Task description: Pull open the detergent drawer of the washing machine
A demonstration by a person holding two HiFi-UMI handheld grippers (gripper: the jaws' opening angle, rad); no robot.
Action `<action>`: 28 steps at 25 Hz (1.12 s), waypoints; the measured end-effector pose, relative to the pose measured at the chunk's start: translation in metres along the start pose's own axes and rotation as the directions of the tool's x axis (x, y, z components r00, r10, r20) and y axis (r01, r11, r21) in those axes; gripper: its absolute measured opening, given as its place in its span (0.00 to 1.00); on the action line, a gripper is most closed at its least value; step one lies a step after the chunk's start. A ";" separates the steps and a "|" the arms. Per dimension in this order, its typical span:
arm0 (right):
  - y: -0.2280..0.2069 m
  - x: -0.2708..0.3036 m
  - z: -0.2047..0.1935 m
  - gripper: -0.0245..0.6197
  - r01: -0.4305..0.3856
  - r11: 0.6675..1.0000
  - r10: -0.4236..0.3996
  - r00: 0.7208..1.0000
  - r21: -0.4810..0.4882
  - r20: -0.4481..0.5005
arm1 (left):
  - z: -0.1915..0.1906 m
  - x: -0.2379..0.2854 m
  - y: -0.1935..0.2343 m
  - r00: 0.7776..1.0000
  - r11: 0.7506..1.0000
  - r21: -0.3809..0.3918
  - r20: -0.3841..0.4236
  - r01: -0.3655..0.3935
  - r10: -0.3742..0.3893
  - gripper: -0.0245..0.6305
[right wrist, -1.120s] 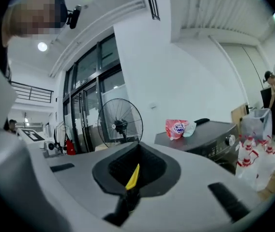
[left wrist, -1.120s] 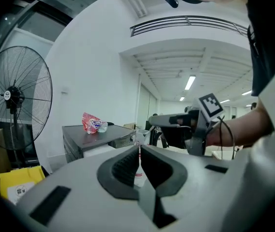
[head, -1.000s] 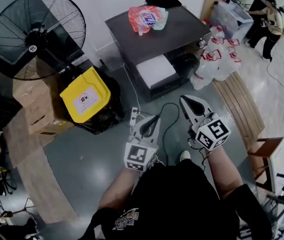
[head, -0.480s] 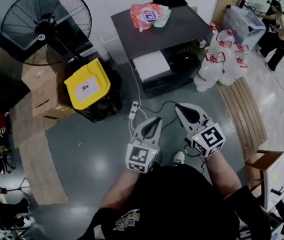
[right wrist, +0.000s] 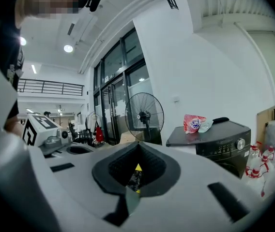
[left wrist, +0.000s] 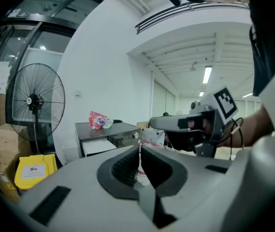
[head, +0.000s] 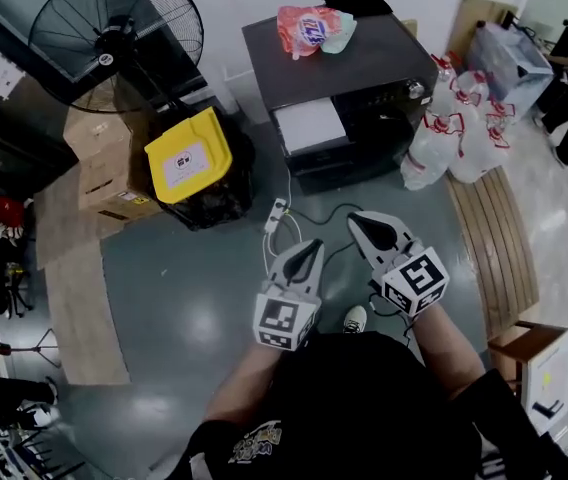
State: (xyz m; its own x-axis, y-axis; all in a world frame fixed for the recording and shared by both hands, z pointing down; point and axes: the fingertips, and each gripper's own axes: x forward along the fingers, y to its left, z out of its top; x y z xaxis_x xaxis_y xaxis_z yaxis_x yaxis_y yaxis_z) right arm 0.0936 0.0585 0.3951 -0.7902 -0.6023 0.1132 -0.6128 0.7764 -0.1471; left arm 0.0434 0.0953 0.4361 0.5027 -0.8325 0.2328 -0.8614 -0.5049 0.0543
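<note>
The dark grey washing machine point(head: 364, 68) stands at the top middle of the head view. Its white detergent drawer point(head: 307, 125) shows at the upper left of its front and looks to stand out a little. The drawer point(left wrist: 99, 146) also shows below the lid in the left gripper view, and the washing machine point(right wrist: 222, 139) with its knob appears at the right of the right gripper view. My left gripper point(head: 307, 252) and right gripper point(head: 362, 226) hang side by side over the floor, well short of the machine. Both are shut, with nothing between the jaws.
A pink detergent bag point(head: 309, 28) and a black item point(head: 359, 5) lie on the machine's lid. To the left stand a floor fan point(head: 114, 33), a yellow-lidded bin point(head: 187, 155) and cardboard boxes point(head: 104, 163). A power strip point(head: 276, 215) lies ahead; water jugs point(head: 454, 138) and a wooden pallet point(head: 494, 238) sit to the right.
The whole scene has slid rightward in the head view, with the fan and boxes further in. Both grippers stay shut and have swung slightly, the right one drawing lower in the picture.
</note>
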 end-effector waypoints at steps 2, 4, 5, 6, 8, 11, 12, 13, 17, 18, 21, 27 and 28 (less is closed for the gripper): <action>0.000 -0.001 -0.001 0.05 -0.010 1.000 0.010 1.000 -0.001 -0.006 | -0.001 0.000 -0.001 1.000 1.000 -0.004 0.001 -0.010 0.010 0.06; -0.001 -0.001 -0.003 0.05 -0.017 1.000 0.017 1.000 -0.003 -0.011 | -0.002 0.002 -0.001 1.000 1.000 -0.008 0.002 -0.017 0.017 0.06; -0.002 -0.001 -0.004 0.05 -0.020 1.000 0.020 1.000 -0.004 -0.014 | -0.003 0.003 -0.002 1.000 1.000 -0.010 0.004 -0.020 0.020 0.06; -0.002 -0.001 -0.004 0.05 -0.023 1.000 0.023 1.000 -0.005 -0.017 | -0.004 0.004 -0.002 1.000 1.000 -0.012 0.005 -0.021 0.021 0.06; -0.004 -0.002 -0.004 0.05 -0.026 1.000 0.026 0.999 -0.005 -0.023 | -0.003 0.007 -0.003 1.000 1.000 -0.016 0.005 -0.021 0.021 0.06; -0.008 -0.003 -0.005 0.05 -0.024 1.000 0.024 0.999 0.000 -0.026 | 0.001 0.010 -0.007 1.000 1.000 -0.027 -0.002 -0.010 0.010 0.06; -0.008 -0.003 -0.005 0.05 -0.024 1.000 0.024 0.999 0.001 -0.028 | 0.001 0.011 -0.006 1.000 1.000 -0.024 0.000 -0.011 0.011 0.06; -0.008 -0.003 -0.005 0.05 -0.023 1.000 0.023 0.999 0.002 -0.028 | 0.001 0.011 -0.005 1.000 1.000 -0.019 0.001 -0.013 0.013 0.06; -0.010 -0.001 -0.007 0.05 -0.018 1.000 0.018 1.000 0.009 -0.024 | 0.002 0.012 -0.005 1.000 1.000 -0.028 -0.007 -0.004 0.003 0.06; -0.011 0.000 -0.008 0.05 -0.018 1.000 0.018 1.000 0.011 -0.024 | 0.001 0.013 -0.004 1.000 1.000 -0.030 -0.010 -0.003 0.003 0.06; -0.013 0.004 -0.009 0.05 -0.018 1.000 0.019 0.999 0.017 -0.030 | 0.001 0.016 -0.001 1.000 0.999 -0.032 -0.014 -0.002 0.002 0.06; -0.015 0.019 -0.010 0.05 -0.013 1.000 0.014 0.999 0.022 -0.030 | 0.000 0.018 0.014 1.000 0.999 -0.039 -0.016 -0.002 0.002 0.06; -0.015 0.021 -0.010 0.05 -0.011 1.000 0.012 0.999 0.023 -0.030 | 0.000 0.019 0.017 1.000 0.999 -0.040 -0.016 -0.002 0.002 0.06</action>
